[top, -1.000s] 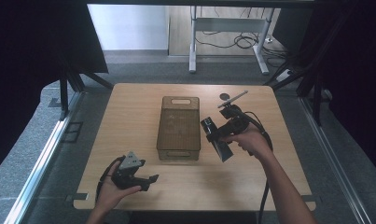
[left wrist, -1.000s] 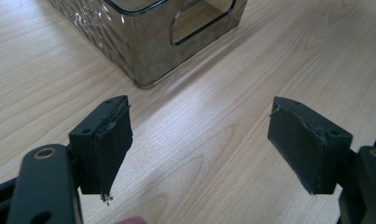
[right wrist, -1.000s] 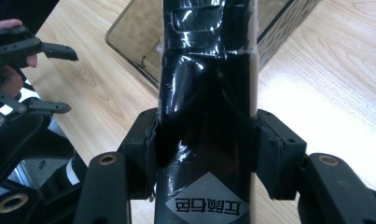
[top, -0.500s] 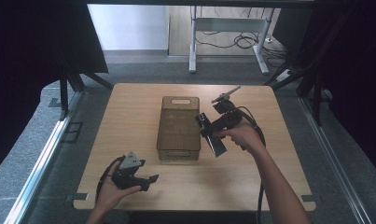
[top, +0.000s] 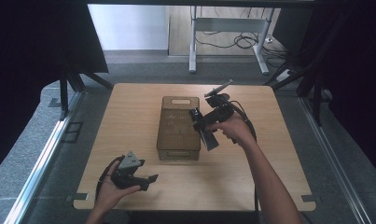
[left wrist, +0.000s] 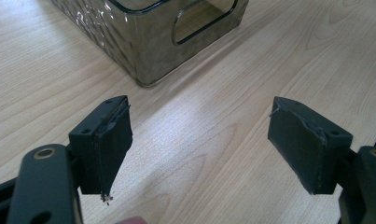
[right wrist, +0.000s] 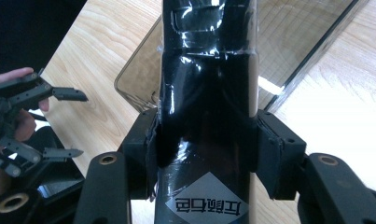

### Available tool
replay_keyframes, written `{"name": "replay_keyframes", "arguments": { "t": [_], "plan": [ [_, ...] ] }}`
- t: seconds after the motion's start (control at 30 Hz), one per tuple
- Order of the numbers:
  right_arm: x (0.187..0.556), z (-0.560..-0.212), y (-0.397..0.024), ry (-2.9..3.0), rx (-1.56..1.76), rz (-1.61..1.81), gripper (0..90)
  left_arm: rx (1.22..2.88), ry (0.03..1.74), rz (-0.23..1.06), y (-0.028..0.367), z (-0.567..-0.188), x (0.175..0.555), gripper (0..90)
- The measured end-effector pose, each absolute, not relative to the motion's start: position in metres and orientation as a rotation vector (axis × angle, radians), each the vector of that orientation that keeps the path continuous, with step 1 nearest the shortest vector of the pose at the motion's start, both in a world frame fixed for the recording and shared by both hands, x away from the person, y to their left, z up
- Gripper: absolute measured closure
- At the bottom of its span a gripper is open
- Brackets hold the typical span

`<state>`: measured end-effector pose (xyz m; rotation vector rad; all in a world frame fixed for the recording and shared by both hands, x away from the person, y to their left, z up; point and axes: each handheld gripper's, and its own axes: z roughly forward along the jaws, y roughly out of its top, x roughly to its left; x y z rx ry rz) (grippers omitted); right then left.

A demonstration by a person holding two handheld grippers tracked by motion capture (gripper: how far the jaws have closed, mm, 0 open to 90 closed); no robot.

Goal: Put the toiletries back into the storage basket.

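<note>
A person is sitting at a light wooden table, working with a hand-held gripper in each hand. In the high view, a smoky, see-through plastic bin with a handle cutout is lying at the centre of the table, its long side running from twelve o'clock to six o'clock. The right gripper is hovering just off the bin's three o'clock side, held in the person's right hand, with a black cable trailing back toward the table's three o'clock edge. In the right gripper view, its two jaws are standing fairly wide and are pressing on both sides of a black, tape-wrapped bottle-like object, which is bearing a grey diamond-shaped label near six o'clock; the object is reaching up to twelve o'clock of that view, over the bin's near corner. The left gripper is resting in the person's left hand near the table's seven o'clock corner, well apart from the bin, a grey three-cornered plate on top. In the left gripper view, its jaws are standing wide open with nothing between them, bare wood below, and a corner of the bin is showing at eleven o'clock.
</note>
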<state>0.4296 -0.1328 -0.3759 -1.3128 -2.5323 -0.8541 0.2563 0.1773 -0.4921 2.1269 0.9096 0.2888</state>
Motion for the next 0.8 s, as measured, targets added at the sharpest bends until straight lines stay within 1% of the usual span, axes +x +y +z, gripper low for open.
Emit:
{"name": "replay_keyframes", "arguments": {
  "t": [0.33, 0.8],
  "plan": [
    [0.437, -0.374, -0.119, -2.523, -1.304, -0.842, 46.8, 2.122, 0.918, 0.285, 0.177, -0.493, 0.256, 21.9],
    [0.447, -0.38, -0.105, -2.5, -1.317, -0.846, 46.8, 2.117, 0.916, 0.289, 0.178, -0.492, 0.256, 21.9]
  ]
}}
